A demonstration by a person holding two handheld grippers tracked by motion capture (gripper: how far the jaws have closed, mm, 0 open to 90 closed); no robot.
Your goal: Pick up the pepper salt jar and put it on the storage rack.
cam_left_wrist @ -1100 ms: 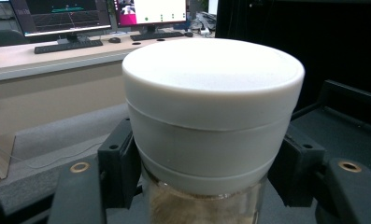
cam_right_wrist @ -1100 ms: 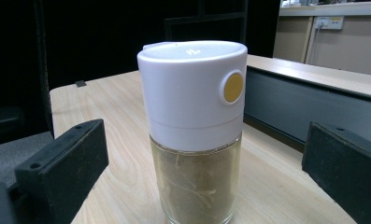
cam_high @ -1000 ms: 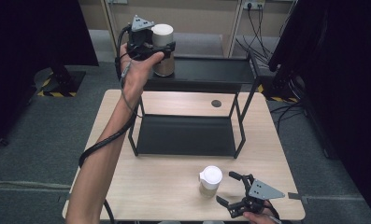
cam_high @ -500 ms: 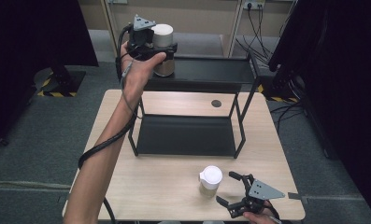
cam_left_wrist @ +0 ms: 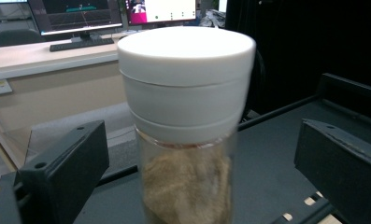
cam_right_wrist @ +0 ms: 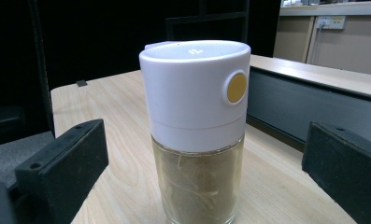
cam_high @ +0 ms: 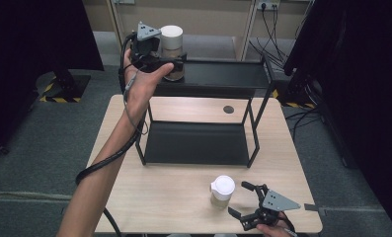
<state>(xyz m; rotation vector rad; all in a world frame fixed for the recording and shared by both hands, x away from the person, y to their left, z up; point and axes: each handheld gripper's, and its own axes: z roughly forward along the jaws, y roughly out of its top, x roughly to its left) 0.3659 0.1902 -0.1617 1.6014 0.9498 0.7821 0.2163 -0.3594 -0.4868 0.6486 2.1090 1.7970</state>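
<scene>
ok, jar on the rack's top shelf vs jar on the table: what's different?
The shelf jar has a plain round white lid; the table jar has a white cap with a yellow button on its side. The shelf jar stands on the black rack's top shelf, between the open jaws of the left tool; the table jar stands on the wooden table, in front of the open right tool. Both are upright clear jars holding brownish contents.

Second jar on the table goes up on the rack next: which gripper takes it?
Right. The right gripper sits open beside the table jar; the left gripper, jaws just opened, is up at the shelf jar.
</scene>
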